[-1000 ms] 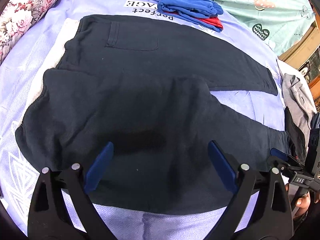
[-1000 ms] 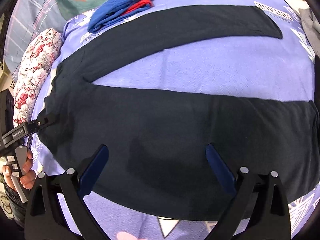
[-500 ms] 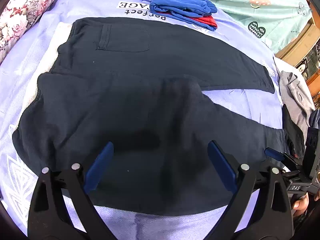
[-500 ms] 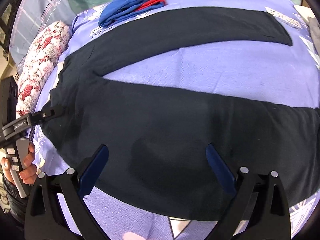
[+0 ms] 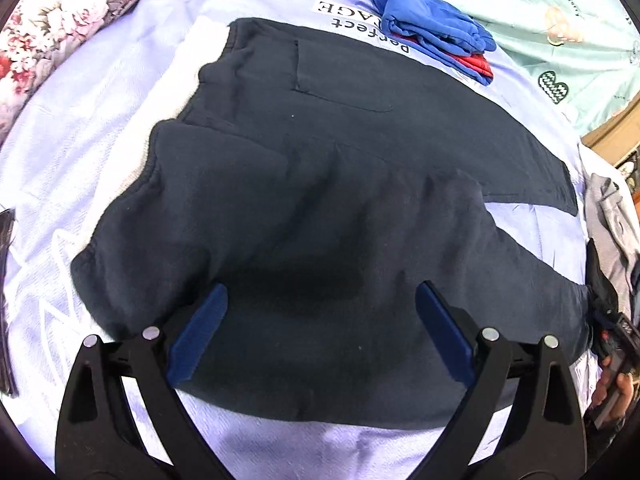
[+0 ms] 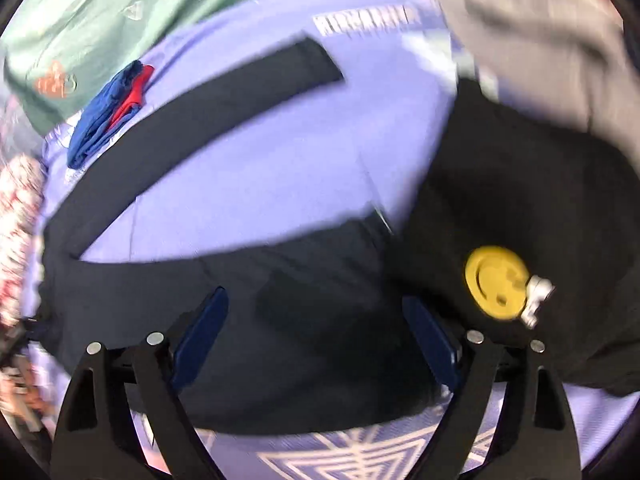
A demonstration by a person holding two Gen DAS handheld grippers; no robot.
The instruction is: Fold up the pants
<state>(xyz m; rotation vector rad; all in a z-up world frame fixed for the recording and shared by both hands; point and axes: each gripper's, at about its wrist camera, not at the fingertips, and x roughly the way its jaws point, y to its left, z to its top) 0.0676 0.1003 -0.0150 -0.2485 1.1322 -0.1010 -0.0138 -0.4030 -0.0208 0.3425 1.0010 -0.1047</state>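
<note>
Black pants (image 5: pixel 340 200) lie flat on a lavender bedspread (image 5: pixel 100 128), waistband to the left and both legs running right. My left gripper (image 5: pixel 320 292) hovers open over the near hip area, no cloth between its blue pads. The right wrist view is blurred: my right gripper (image 6: pixel 316 300) hangs over the near leg (image 6: pixel 280 300) close to its hem. Its jaws are closing but still wide, with cloth below them and none pinched. The far leg (image 6: pixel 208 120) stretches to the upper right. At the right edge of the left wrist view is the right gripper (image 5: pixel 612 332) in a hand.
A folded blue and red garment (image 5: pixel 432 36) lies beyond the pants, in front of a mint green cushion (image 5: pixel 560 8). A floral pillow (image 5: pixel 48 32) sits at far left. A black garment with a yellow smiley badge (image 6: pixel 496 280) and a grey garment (image 6: pixel 540 48) lie past the hems.
The right gripper swept along the near leg toward its hem, bringing the black smiley garment into view. The left gripper shifted slightly toward the waistband. Both stayed wide open.
</note>
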